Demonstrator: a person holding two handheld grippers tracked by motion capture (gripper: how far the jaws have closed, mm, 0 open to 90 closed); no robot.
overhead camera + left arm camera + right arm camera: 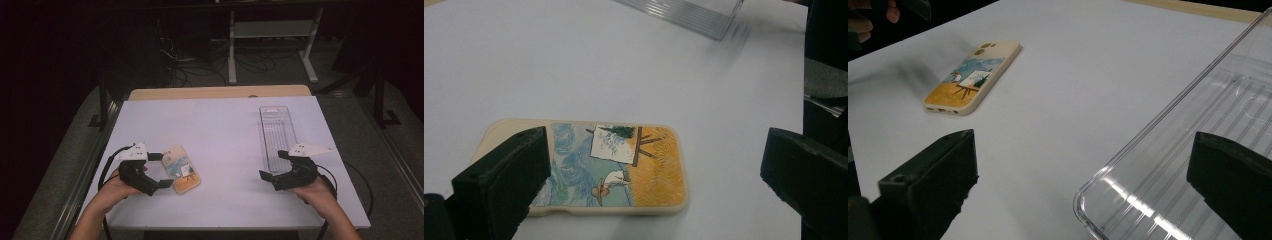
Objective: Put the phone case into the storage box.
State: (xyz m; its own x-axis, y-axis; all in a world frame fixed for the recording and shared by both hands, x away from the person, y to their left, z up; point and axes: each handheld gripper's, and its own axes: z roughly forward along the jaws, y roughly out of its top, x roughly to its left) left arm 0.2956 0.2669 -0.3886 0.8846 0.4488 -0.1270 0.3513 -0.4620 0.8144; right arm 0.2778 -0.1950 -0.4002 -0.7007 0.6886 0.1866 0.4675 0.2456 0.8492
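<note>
On the white surface (220, 130), the left gripper (161, 170) is hovering, fingers spread wide beside the phone case (181, 169); the right gripper (272, 165), fingers also apart, is nearing the clear tray (276, 130).

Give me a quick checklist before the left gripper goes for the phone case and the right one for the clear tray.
1. Left gripper open: ok, jaws stand wide apart.
2. Phone case lined up: ok, it lies flat on the table, picture side up, just ahead of the left jaws, untouched.
3. Right gripper open: ok, jaws wide, nothing between them.
4. Clear tray ready: ok, it stands upright and empty, its near end by the right gripper.
5. Path between case and tray: ok, bare table.
6. Grip on the case's thin edges: cannot tell whether the jaws will catch it so flat.
</note>
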